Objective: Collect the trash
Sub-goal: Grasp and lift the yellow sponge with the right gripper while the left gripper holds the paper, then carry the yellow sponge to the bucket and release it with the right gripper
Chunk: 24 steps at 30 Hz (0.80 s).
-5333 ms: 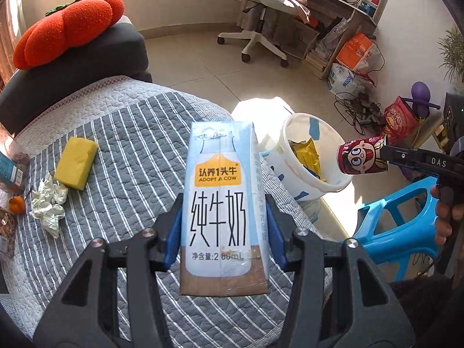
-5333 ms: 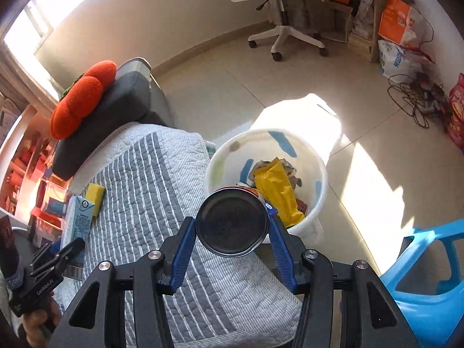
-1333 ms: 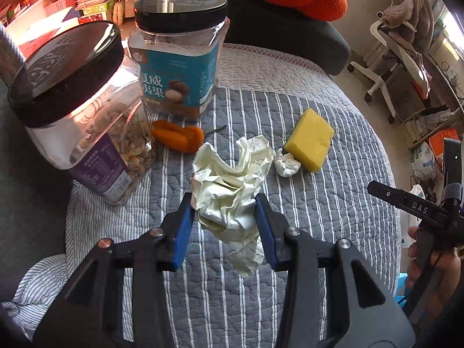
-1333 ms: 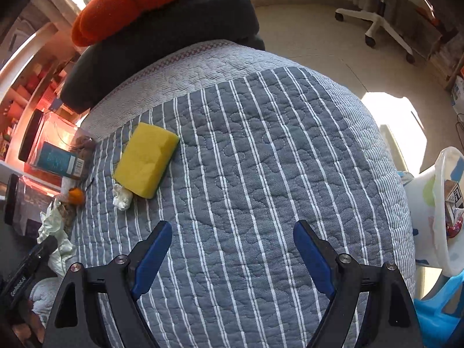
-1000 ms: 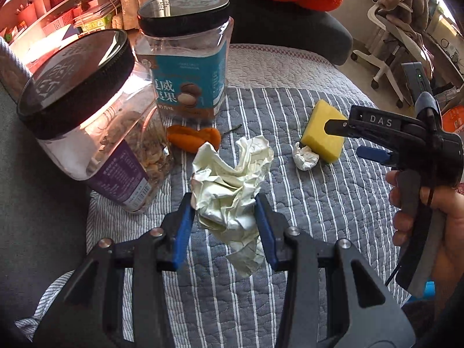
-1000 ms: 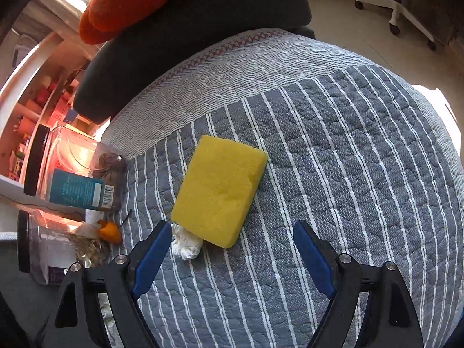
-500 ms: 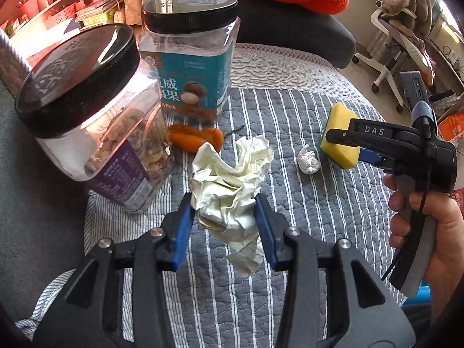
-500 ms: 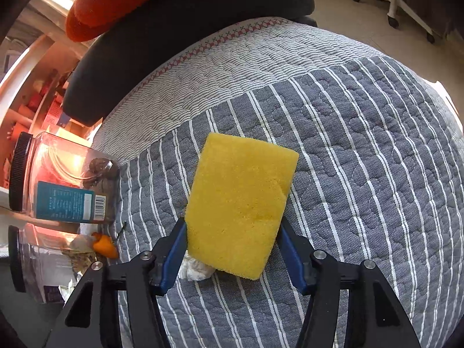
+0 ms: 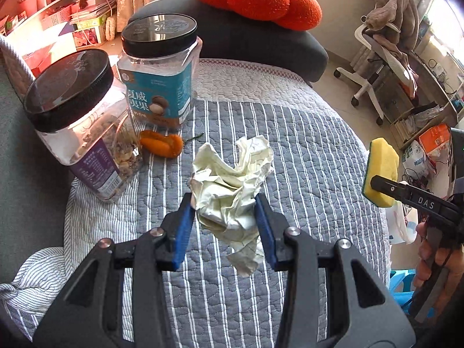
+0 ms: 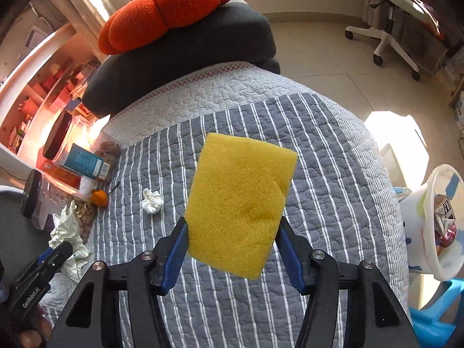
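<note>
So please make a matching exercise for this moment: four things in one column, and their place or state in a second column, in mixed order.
Things:
1. sponge
2. crumpled paper
3. small wad
4. carton

Places or states:
A. lying loose on the quilt
B. inside the white bin
C. clamped in the right gripper
D. clamped in the left gripper

Pairs: 1-C, 2-D, 3-A, 4-B
</note>
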Motion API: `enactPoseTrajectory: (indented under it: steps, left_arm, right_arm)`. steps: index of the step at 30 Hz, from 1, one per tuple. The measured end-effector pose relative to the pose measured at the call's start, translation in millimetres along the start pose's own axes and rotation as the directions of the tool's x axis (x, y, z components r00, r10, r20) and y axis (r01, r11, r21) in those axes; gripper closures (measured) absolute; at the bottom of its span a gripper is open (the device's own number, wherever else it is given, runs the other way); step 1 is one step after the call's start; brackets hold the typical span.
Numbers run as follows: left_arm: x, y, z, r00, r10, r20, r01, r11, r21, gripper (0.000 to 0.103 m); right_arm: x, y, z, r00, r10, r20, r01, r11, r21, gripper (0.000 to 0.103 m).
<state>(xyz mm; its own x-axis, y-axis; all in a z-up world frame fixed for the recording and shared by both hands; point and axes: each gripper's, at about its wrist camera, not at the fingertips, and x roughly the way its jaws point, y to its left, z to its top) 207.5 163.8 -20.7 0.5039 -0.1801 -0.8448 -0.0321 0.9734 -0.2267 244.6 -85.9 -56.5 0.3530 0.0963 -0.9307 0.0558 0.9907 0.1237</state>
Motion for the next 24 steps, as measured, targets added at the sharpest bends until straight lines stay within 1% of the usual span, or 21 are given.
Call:
enactPoseTrajectory:
  steps: [6, 10, 15, 20, 24]
  left_arm:
    - [-3.7, -26.8, -5.7, 0.999, -0.033, 0.009, 0.033, 0.999, 0.011, 0.059]
    - [-3.5, -50.8, -9.1, 0.998, -0.056, 0.01, 0.055, 0.998, 0.041, 0.059]
    - [3.2, -83.2, -9.5, 0.996, -0.085, 0.0, 0.085, 0.992, 0.09, 0.059]
    - [15.4, -116.4, -5.6, 0.993, -0.121, -0.017, 0.122, 0.984, 0.128, 0.059]
    - [26.5, -144.2, -4.6, 0.988, -0.149, -0.033, 0.152, 0.976, 0.153, 0.059]
  right_arm:
    - [-45.9, -31.1, -14.6, 0.998, -0.027, 0.061, 0.027, 1.0, -0.008, 0.043]
    - [-63.6, -51.9, -27.0, 0.993, -0.037, 0.109, 0.04, 0.999, -0.017, 0.043]
    - [-66.6, -91.6, -33.9, 0.997, -0.034, 0.067, 0.032, 0.999, 0.036, 0.043]
    - [-83.4, -134.0, -34.8, 0.993, -0.072, 0.09, 0.066, 0.995, 0.075, 0.043]
    - [-91.0, -180.1, -36.4, 0.994, -0.078, 0.08, 0.064, 0.985, 0.161, 0.043]
